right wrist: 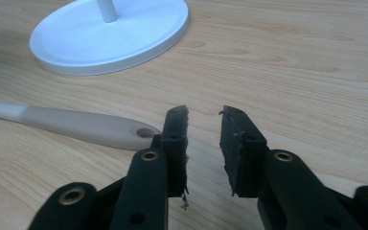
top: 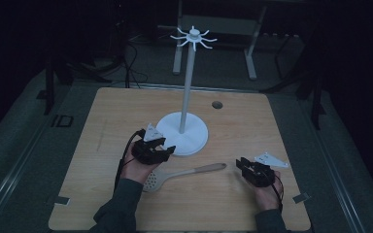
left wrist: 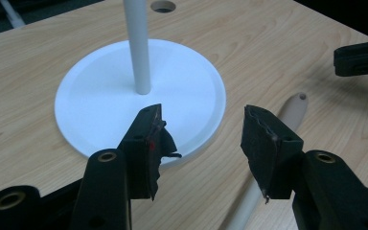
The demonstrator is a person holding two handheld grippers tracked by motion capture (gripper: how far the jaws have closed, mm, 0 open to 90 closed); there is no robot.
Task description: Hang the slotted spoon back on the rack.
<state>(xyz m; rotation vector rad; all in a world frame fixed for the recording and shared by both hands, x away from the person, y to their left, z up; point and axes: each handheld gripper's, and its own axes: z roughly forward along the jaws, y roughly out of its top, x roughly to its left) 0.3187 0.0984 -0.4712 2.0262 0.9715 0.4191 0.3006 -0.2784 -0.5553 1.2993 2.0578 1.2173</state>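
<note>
A pale slotted spoon (top: pixel 182 174) lies flat on the table, just before the white stand (top: pixel 184 131).

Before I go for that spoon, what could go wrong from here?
The slotted spoon lies flat on the table, so the jaws may scrape wood. Its head is partly under the left hand-held gripper. The tall white stand rises close by; a swing could knock it.
</note>
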